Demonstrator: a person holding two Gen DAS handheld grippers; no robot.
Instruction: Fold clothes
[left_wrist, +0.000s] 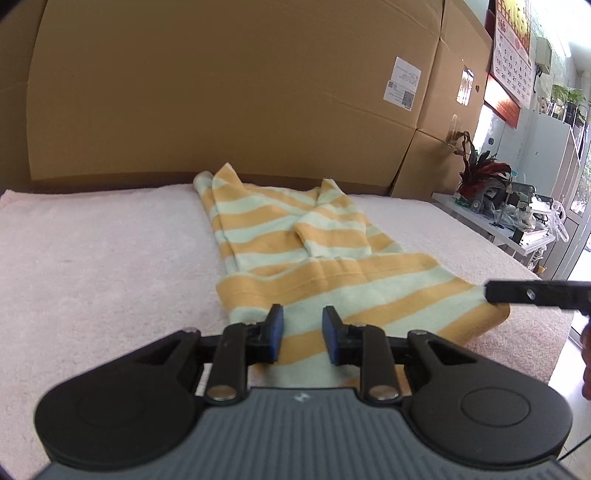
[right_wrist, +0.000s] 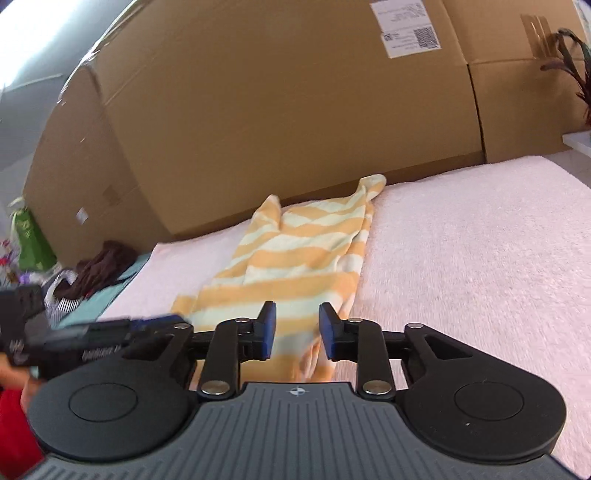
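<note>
Standing tall behind everything, brown boxes (left_wrist: 229, 96) wall off the far side, well beyond both sets of fingers, one bearing a white label (left_wrist: 513, 84). Pink pad (left_wrist: 92, 258) spreads under and ahead of both grippers, fleecy, reaching the foot of the boxes. Shirt (left_wrist: 295, 236), orange and pale green stripes, lies flat on the pad straight ahead of the fingers, folded lengthwise into a long band, one sleeve laid across its middle, far end bunched against the boxes; near hem runs under both grippers. Left gripper (left_wrist: 303, 334): blue pads apart, hem showing in the gap, nothing pinched; fingertips sit over the hem's left part. Right gripper (right_wrist: 297, 330): pads likewise apart, striped cloth visible between and below them, not clamped; in the left view one of its black fingers (left_wrist: 517, 293) reaches in from the right at the hem's right corner. Off beyond the left fingers' outer side, seen from the right view, a heap of other clothes (right_wrist: 99, 269), dark and teal. Wall calendar (left_wrist: 511, 62) and a red-leaved plant (left_wrist: 480, 173) stand far right of the fingers.
</note>
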